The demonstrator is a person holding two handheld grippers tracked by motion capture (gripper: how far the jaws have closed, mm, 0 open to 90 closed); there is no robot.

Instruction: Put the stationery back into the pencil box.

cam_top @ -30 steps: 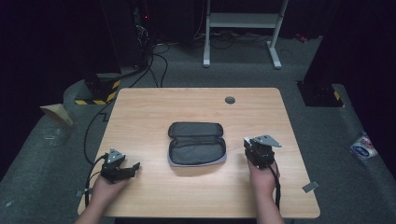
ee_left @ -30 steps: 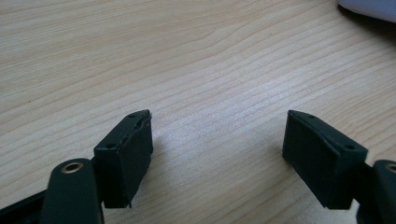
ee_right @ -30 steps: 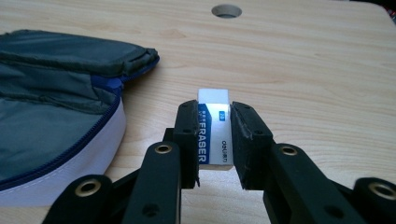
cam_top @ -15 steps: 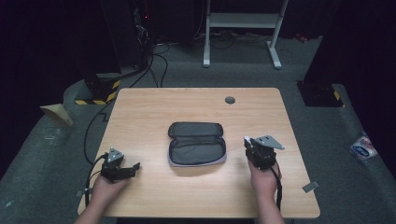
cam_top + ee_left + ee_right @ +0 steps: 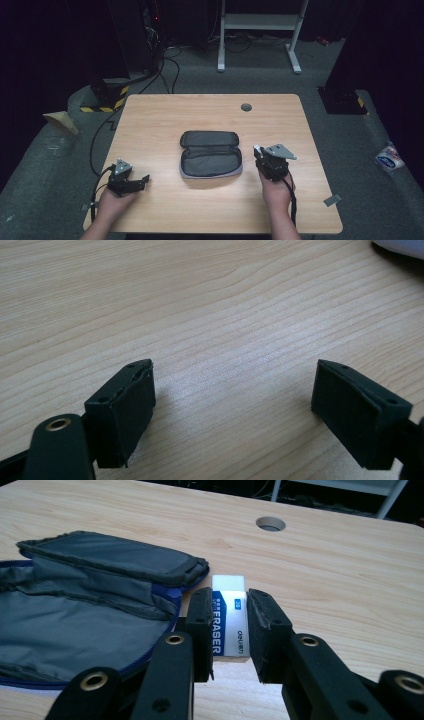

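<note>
Pale wood grain covers the table, and in the left gripper view a white-grey edge of something is cut off at the far right corner, so I cannot tell what it is. In the high view the eraser is only a tiny white spot at the tip of the right gripper, too small to read there. Its print is clear in the right gripper view (the letters "FRASER" and a small brand word on a blue and white sleeve).

The pencil case lies open in the middle of the table, its dark grey lid folded toward the far side. Its inside looks like bare grey cloth, with a blue zipper line along the edge; the deep folds hide part of the inner space.

The right gripper pinches the eraser between its two black pads, just right of the case and low over the wood. The right hand holds this gripper from the near side.

The left gripper is at the near left corner of the table, well apart from the case, pointing right. Its jaws stand wide apart with only wood between them. The left hand grasps it from behind.
</note>
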